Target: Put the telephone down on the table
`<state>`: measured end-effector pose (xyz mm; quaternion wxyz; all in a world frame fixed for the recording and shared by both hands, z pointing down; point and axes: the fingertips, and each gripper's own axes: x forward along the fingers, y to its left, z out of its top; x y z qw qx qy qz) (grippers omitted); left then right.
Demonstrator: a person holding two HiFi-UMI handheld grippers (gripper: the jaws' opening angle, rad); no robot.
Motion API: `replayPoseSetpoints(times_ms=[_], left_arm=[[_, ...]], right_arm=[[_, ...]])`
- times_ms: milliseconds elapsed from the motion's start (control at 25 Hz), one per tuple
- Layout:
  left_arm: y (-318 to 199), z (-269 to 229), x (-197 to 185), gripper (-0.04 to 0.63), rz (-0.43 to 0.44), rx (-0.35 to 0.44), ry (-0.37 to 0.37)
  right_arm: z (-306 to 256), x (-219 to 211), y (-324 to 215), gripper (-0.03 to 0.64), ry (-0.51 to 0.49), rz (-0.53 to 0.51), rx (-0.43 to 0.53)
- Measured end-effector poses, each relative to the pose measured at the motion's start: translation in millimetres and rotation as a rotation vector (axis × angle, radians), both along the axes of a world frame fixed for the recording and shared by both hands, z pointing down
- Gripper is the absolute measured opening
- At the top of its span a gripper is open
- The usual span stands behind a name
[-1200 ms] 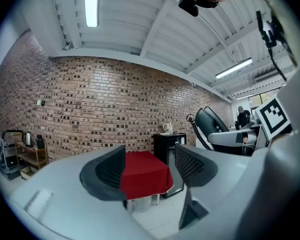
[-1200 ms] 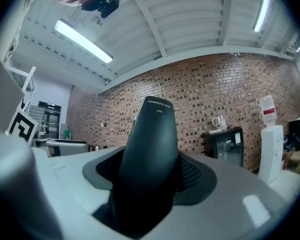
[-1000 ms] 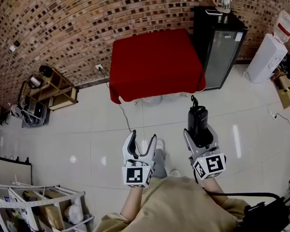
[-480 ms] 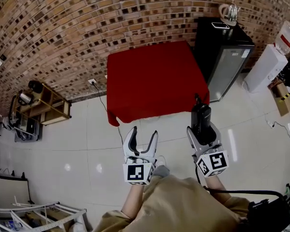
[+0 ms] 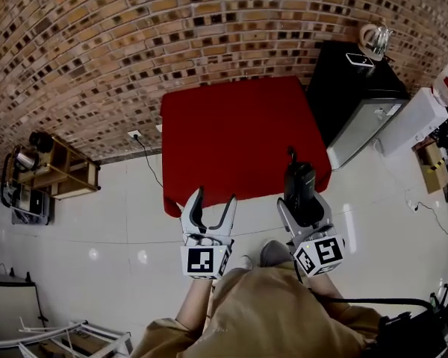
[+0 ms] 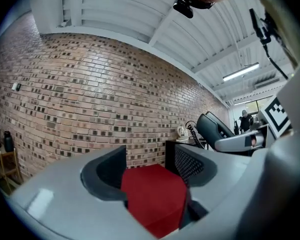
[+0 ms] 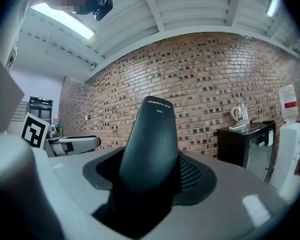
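The telephone point(image 5: 299, 188) is a black handset with a coiled cord at its far end. My right gripper point(image 5: 305, 213) is shut on it, and the handset stands up out of the jaws point(image 7: 152, 144). In the head view it hangs over the near right edge of the red-clothed table point(image 5: 239, 129). My left gripper point(image 5: 213, 200) is open and holds nothing, its tips at the table's near edge. In the left gripper view the red table point(image 6: 155, 199) shows between the jaws, with the handset point(image 6: 217, 128) off to the right.
A black cabinet point(image 5: 355, 95) stands right of the table, with a glass kettle point(image 5: 375, 36) on top. A white water dispenser point(image 5: 433, 103) is further right. A wooden shelf point(image 5: 48, 166) stands at the left. A brick wall runs behind the table.
Both grippers have moved forward across the tiled floor to the red table. The handset now hangs over the table's near edge. The grip on it is unchanged.
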<state>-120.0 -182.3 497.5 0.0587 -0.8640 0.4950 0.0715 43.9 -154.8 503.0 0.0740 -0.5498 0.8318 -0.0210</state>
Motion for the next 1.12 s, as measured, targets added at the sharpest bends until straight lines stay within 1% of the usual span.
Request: replayPoseSetpoints(times_ms=[120,240,360,440,480,600,680,720,800,840,880,960,1040,1080,1120], left_arm=[[-40.8,14.6,7.9,0.293,-0.002,-0.019,-0.01],[-83.0,30.0,17.9,0.293,-0.026,-0.037,-0.018],[-125.7,35.2,27.1,0.293,-0.063,-0.057,-0.038],[-153.8,36.7,36.2,0.293,-0.082,-0.099,-0.068],[-168.7,35.7,42.4,0.293,-0.09,-0.102,-0.08],[-212.5,42.5,53.9,0.293,-0.141,-0.155,-0.155],[-247.0,44.5,56.0,0.293,-0.164,-0.092,-0.143],[-262.2,48.2,58.5,0.293,-0.166,-0.095,-0.145],[-287.7,62.7,66.5,0.293,-0.165,-0.165,-0.179],[-301.4,67.2,70.2,0.293,-0.165,-0.152,-0.175],[-315.5,69.9,73.3,0.293,-0.165,-0.119,-0.158],[-340.5,77.7,78.7,0.293,-0.168,-0.104,-0.138],[-360.5,83.7,82.5,0.293,-0.171,-0.07,-0.12],[-366.9,87.5,83.0,0.293,-0.173,-0.076,-0.123],[-371.1,92.7,82.5,0.293,-0.175,-0.109,-0.136]], right_arm=[[15.0,12.1,-38.7,0.288,-0.015,0.008,-0.02],[28.5,30.8,-86.5,0.288,-0.042,0.009,-0.029],[38.6,41.7,-142.6,0.288,-0.058,-0.025,-0.046],[36.8,45.0,-180.2,0.288,-0.059,-0.061,-0.048],[33.3,47.0,-198.1,0.288,-0.056,-0.078,-0.041],[27.6,49.5,-249.2,0.288,-0.045,-0.126,-0.016],[34.5,50.9,-281.8,0.288,-0.043,-0.146,-0.022],[40.4,53.6,-296.7,0.288,-0.043,-0.15,-0.032],[53.8,62.7,-324.1,0.288,-0.044,-0.151,-0.057],[61.0,68.1,-337.2,0.288,-0.046,-0.15,-0.071],[68.4,73.1,-350.1,0.288,-0.049,-0.148,-0.084],[84.2,81.6,-375.7,0.288,-0.055,-0.148,-0.111],[99.8,87.5,-397.4,0.288,-0.06,-0.148,-0.139],[106.4,88.9,-405.5,0.288,-0.065,-0.147,-0.149],[112.3,89.3,-411.9,0.288,-0.068,-0.146,-0.156]])
